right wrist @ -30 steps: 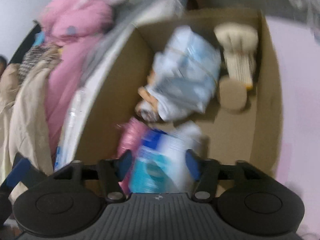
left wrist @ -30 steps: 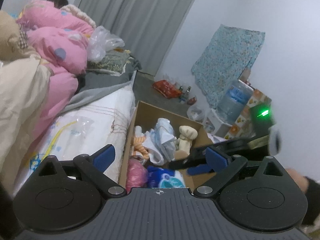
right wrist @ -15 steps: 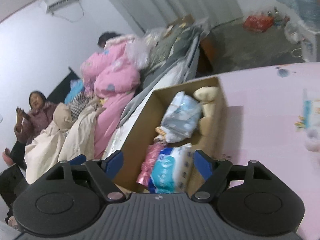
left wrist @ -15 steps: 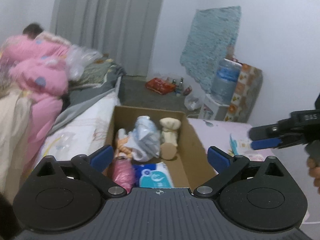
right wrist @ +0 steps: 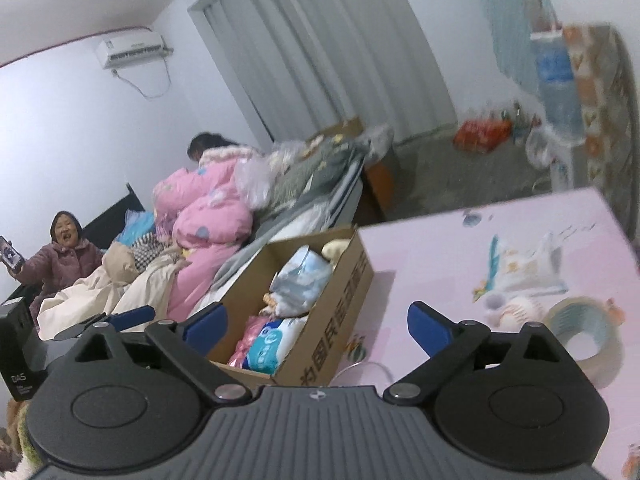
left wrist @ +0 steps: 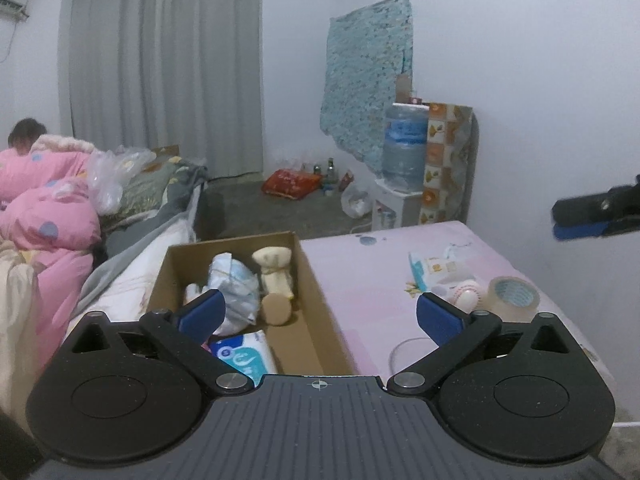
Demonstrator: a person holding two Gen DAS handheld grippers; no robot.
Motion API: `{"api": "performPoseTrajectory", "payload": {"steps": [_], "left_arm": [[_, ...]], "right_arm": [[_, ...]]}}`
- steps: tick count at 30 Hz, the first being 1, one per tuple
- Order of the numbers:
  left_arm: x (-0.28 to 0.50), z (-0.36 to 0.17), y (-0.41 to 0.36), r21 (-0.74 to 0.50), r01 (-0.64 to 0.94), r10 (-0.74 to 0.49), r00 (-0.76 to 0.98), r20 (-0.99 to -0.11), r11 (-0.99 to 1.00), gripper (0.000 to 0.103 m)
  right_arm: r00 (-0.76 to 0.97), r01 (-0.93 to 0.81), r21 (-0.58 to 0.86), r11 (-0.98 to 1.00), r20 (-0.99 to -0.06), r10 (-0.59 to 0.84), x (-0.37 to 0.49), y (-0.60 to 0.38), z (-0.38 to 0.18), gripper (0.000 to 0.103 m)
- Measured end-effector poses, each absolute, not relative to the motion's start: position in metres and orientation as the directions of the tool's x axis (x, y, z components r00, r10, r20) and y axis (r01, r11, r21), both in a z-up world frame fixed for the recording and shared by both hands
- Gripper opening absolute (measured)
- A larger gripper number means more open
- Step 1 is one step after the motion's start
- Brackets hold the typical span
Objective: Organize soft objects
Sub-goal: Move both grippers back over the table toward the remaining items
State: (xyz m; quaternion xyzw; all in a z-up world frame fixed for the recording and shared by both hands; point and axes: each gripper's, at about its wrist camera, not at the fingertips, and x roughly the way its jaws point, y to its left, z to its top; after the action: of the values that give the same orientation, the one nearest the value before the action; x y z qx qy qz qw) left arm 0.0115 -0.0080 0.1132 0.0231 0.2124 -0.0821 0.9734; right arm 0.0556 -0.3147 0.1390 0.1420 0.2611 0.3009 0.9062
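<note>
A: So, where are the soft things sitting?
B: Inside the cardboard box (left wrist: 320,312) on the pink table (left wrist: 360,276): a tissue pack (left wrist: 244,354), a bundled cloth (left wrist: 236,284), a beige plush (left wrist: 274,276).
A: And the grippers?
B: The left gripper (left wrist: 318,314) and the right gripper (right wrist: 316,322) are both hovering with jaws wide, gripping nothing.

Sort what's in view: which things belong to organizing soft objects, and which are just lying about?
Job:
brown cardboard box
cream plush toy
blue-white tissue pack
pale blue crumpled bag

Lying about:
clear tape roll
white baseball
blue water jug
</note>
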Motion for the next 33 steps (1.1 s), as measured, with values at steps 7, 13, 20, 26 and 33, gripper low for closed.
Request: {"api": "performPoseTrajectory", "payload": {"steps": [7, 13, 20, 26, 33], "left_arm": [[-0.002, 0.115, -0.028, -0.005, 0.191, -0.177, 0.899, -0.400, 0.982, 0.103], [-0.002, 0.120, -0.046, -0.004, 0.231, -0.214, 0.891, -0.400, 0.973, 0.103], [0.002, 0.130, -0.065, -0.057, 0.279, -0.278, 0.878, -0.389, 0.959, 0.103], [0.010, 0.146, -0.074, -0.078, 0.298, -0.305, 0.871, -0.386, 0.951, 0.103], [0.027, 0.177, -0.079, -0.113, 0.319, -0.337, 0.853, -0.399, 0.941, 0.103]], "right_arm": [[0.738, -0.484, 0.381, 0.787, -0.306, 0.602, 0.026, -0.350, 0.152, 0.052], [0.753, -0.495, 0.355, 0.793, -0.280, 0.595, 0.009, -0.367, 0.155, 0.052], [0.783, -0.475, 0.247, 0.845, -0.320, 0.534, 0.001, -0.361, 0.164, 0.052], [0.816, -0.430, 0.151, 0.890, -0.357, 0.455, -0.003, -0.346, 0.185, 0.052], [0.868, -0.363, 0.022, 0.932, -0.356, 0.346, 0.000, -0.327, 0.212, 0.052]]}}
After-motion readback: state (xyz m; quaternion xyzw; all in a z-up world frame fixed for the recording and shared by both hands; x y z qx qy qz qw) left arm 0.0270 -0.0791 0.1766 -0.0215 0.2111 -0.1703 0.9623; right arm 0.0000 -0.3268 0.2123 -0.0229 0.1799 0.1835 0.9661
